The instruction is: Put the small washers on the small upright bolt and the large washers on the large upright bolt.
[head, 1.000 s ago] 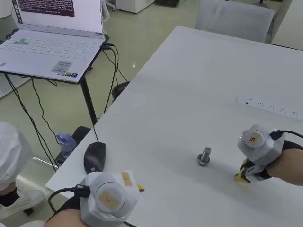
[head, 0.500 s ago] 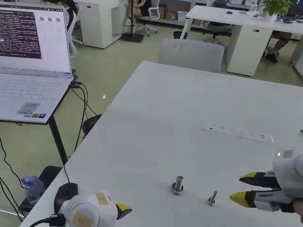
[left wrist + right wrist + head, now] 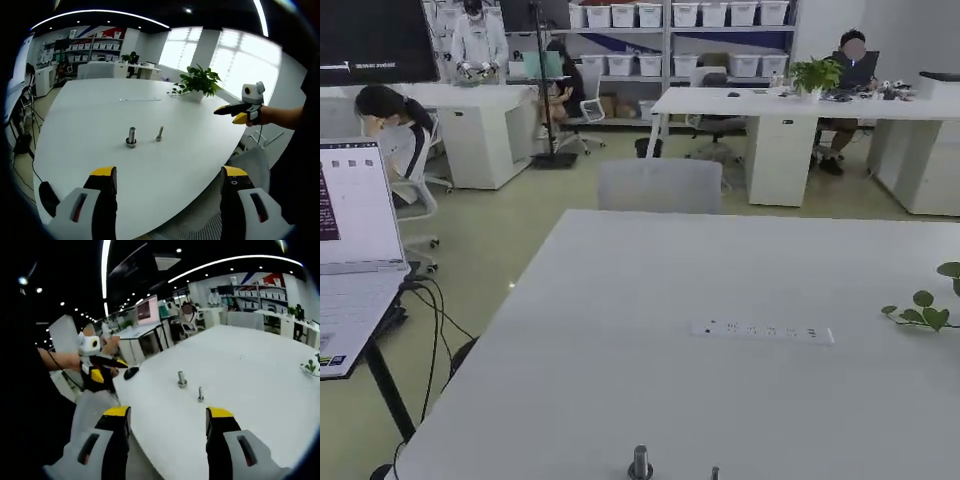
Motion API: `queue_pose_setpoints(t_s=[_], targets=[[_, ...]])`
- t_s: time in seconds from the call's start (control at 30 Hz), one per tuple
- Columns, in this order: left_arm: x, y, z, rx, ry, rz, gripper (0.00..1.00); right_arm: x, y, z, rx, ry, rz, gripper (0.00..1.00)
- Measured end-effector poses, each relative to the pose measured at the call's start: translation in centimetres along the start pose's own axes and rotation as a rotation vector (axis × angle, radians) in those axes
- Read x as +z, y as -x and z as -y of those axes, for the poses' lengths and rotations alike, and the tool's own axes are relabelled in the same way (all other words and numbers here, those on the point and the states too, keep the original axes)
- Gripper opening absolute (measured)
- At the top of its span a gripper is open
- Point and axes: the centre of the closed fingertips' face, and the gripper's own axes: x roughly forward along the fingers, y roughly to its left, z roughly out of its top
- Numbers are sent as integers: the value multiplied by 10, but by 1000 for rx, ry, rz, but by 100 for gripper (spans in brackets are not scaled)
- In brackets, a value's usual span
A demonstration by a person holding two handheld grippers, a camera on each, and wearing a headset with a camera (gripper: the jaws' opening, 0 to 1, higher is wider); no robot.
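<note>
The left gripper (image 3: 169, 175) and right gripper (image 3: 168, 413) are wide open, empty. The large bolt (image 3: 131, 136) stands near the small bolt (image 3: 159, 133).

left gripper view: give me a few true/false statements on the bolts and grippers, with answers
1. The large bolt and the small bolt both stand upright on the table. True.
2. The left gripper is shut on a washer. False: its jaws stand open with nothing between them.
3. The right gripper touches the small bolt. False: it is in the air off to the side, well apart from it.
4. A plant stands on the table beyond the bolts. True.
</note>
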Motion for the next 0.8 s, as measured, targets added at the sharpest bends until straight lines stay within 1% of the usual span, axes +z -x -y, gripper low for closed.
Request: queue_pose_setpoints(t_s=[0.07,0.13,0.17,0.2,0.23,0.3,0.33,0.37,0.4,0.5,0.53,0.57,0.6,0.63,0.67,0.7,0.73,0.77,0.8], targets=[[-2,2,0,19,-15,-7,86,-3,4,-6,-4,7,20,67],[-7,3,1,33,-13,-42,87,-2,6,-12,4,-21,68,70],[-8,4,1,41,-14,-49,87,-3,7,-17,21,-48,92,71],[-8,3,1,52,-21,-50,87,-5,7,-19,29,-56,101,72],[-8,3,0,55,-16,-49,87,-8,7,-20,30,-58,106,72],[-9,3,0,69,23,-48,87,-17,4,-26,47,-62,94,74],[-8,2,0,71,26,-42,87,-23,2,-30,55,-54,75,76],[-5,2,1,76,33,-28,87,-26,2,-32,57,-49,74,77],[-4,2,3,80,40,-25,87,-28,2,-35,64,-51,72,77],[-1,-2,8,79,32,-37,87,-26,1,-44,97,-95,98,77],[-2,-4,8,77,31,-40,87,-28,0,-45,101,-99,95,76],[-2,-6,9,79,41,-48,86,-29,-1,-45,101,-98,92,75],[-3,-7,12,79,56,-59,86,-33,-4,-47,104,-104,69,74],[1,-8,15,75,49,-47,85,-37,-5,-52,117,-94,39,73],[4,-10,17,68,49,-18,85,-35,-5,-55,126,-77,50,73],[3,-12,18,67,57,-22,84,-35,-6,-58,134,-55,53,72],[-1,-13,19,71,62,-42,83,-38,-7,-59,135,-44,29,72],[-2,-13,19,82,59,-45,82,-41,-5,-60,141,-40,9,71],[0,-13,18,92,70,-27,82,-40,-4,-60,141,-40,13,70]])
